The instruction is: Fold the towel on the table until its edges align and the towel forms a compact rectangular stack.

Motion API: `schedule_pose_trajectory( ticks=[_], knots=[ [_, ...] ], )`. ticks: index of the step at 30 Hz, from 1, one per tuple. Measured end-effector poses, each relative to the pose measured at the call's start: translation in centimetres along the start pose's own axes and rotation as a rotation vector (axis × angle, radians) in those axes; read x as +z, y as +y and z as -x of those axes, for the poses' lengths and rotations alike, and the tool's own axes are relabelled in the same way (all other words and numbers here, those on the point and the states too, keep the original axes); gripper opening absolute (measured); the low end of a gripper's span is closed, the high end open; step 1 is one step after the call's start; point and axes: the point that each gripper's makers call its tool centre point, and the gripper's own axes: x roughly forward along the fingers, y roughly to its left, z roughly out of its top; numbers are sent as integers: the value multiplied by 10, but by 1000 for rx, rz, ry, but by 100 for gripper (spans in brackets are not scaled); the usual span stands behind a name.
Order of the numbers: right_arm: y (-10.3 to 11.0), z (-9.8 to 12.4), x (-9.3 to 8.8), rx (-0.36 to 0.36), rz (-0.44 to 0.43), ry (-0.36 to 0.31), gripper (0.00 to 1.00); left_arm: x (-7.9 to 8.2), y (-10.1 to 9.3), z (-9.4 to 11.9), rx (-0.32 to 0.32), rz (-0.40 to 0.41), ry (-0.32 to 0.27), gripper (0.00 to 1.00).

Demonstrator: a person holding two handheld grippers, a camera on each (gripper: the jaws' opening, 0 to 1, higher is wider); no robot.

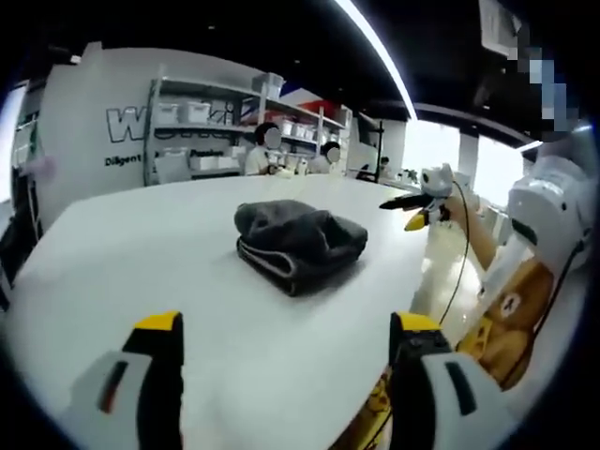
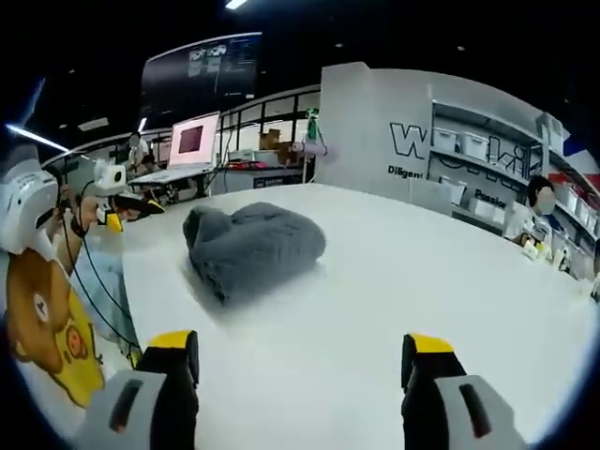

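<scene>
Towel (image 1: 298, 244) lies folded, a dark grey bundle mid-table (image 1: 141, 244) in the left gripper view, beyond the empty, spread left gripper (image 1: 286, 375). Right gripper view: right gripper (image 2: 300, 384) gapes empty, apparently because folding looks finished.

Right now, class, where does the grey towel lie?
The grey towel lies folded in a lump on the white table, ahead of the left tongs in the left gripper view and left of centre in the right gripper view.
</scene>
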Motion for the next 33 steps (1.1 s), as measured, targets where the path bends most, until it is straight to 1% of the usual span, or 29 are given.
schedule_pose_trajectory(
  ticks=[2,7,10,13,16,18,19,21,22,23,25,27,29,31,33],
  knots=[
    [0,-2,-1,-7,-9,-8,99,0,-1,-1,2,-1,3,96],
    [-2,-1,-2,-8,-35,-22,99,3,-5,-2,3,-11,7,96],
    [-4,2,0,-21,-45,-41,99,4,-7,-4,3,-17,9,96],
    [-7,6,0,-32,-54,-57,99,8,-10,-8,-2,-22,10,95],
    [-5,7,-1,-26,-58,-59,99,15,-17,-18,-28,-42,8,96],
    [-3,8,-3,-27,-58,-59,99,23,-25,-28,-60,-69,9,96],
    [-3,8,-3,-26,-56,-58,99,28,-30,-34,-82,-97,11,95],
    [-2,9,-4,-26,-55,-58,99,34,-34,-40,-107,-121,12,95],
    [-1,9,-4,-24,-55,-58,99,40,-38,-45,-126,-132,6,95],
    [0,9,-4,-20,-55,-57,99,46,-42,-53,-156,-140,-1,94],
    [2,9,-5,-13,-54,-58,99,56,-46,-65,-191,-148,-6,91],
    [4,9,-6,-10,-55,-58,99,64,-46,-78,-202,-150,-8,85],
    [5,10,-6,-7,-56,-60,99,69,-44,-90,-208,-158,-3,84],
    [6,12,-7,-6,-60,-63,99,72,-39,-108,-197,-158,25,82],
    [7,14,-7,-10,-61,-66,99,75,-37,-121,-184,-172,40,79]
  ],
)
